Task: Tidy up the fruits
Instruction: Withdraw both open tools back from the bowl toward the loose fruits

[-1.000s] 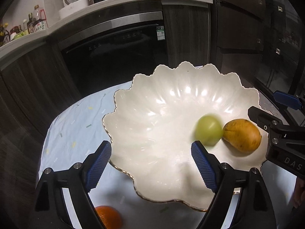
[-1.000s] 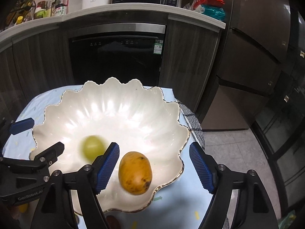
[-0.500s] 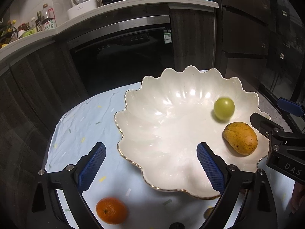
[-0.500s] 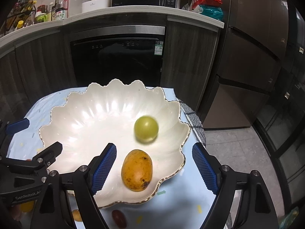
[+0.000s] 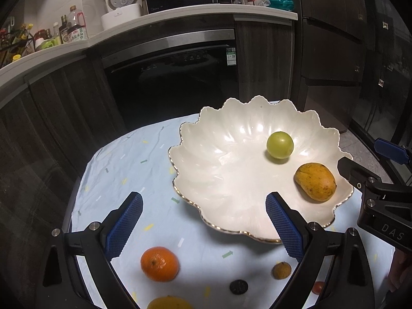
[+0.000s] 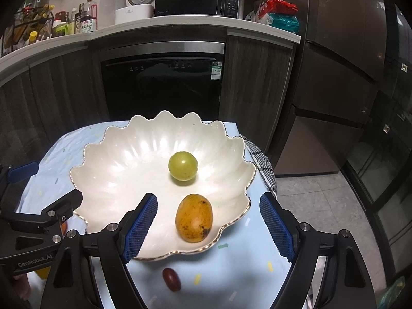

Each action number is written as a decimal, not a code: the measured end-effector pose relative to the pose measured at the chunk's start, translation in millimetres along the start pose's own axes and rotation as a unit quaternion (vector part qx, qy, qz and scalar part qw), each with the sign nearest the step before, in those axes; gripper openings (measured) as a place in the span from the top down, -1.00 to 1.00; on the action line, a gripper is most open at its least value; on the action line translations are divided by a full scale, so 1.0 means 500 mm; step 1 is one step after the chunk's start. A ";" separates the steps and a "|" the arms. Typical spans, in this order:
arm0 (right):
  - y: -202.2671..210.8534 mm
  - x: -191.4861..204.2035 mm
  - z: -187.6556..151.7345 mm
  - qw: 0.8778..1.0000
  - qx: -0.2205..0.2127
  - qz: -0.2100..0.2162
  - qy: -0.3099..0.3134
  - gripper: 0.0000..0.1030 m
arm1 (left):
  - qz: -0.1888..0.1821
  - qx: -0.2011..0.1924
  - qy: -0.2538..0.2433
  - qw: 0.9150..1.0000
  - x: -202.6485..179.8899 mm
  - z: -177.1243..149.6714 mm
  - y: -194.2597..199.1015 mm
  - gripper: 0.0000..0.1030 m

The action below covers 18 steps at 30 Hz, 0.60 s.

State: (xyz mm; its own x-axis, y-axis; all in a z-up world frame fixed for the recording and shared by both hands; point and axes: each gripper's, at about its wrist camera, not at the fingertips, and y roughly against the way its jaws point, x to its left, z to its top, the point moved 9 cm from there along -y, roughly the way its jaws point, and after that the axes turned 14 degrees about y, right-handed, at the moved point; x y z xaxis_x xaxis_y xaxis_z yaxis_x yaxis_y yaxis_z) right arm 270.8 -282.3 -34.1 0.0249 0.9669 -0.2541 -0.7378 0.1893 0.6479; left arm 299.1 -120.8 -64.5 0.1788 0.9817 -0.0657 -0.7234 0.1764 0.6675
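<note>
A white scalloped bowl (image 5: 219,170) (image 6: 123,164) holds a green round fruit (image 5: 280,145) (image 6: 183,166) and a yellow mango (image 5: 315,181) (image 6: 194,217). My left gripper (image 5: 203,226) is open and empty, above the cloth at the bowl's near left rim. My right gripper (image 6: 208,228) is open and empty, straddling the mango from above the near rim. On the cloth lie an orange (image 5: 159,264), a small brown lychee-like fruit (image 5: 282,270), a dark round piece (image 5: 238,286), a red fruit (image 5: 318,287), a yellow fruit (image 5: 168,303) and a dark red date-like fruit (image 6: 171,279).
The small table carries a pale blue cloth (image 5: 123,164) and drops off at its left and far edges. A dark oven front (image 6: 164,85) and cabinets stand behind. A checked towel (image 6: 260,159) hangs at the table's right edge.
Both grippers have pulled back and up from the bowl. The green fruit has rolled from the bowl's near side toward its middle and come to rest. More loose fruits have come into view.
</note>
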 end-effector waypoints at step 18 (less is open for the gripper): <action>0.066 0.024 -0.015 1.000 -0.015 0.006 -0.007 -0.61 | 0.006 -0.015 0.018 1.000 0.034 -0.019 0.077 -0.93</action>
State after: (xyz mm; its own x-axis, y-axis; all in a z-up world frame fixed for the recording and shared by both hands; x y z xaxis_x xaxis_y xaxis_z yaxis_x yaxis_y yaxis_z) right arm 241.7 -265.8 -21.0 0.0256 0.9713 -0.2364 -0.7578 0.1731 0.6292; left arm 267.7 -96.8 -47.0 0.1460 0.9856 -0.0851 -0.7451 0.1662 0.6459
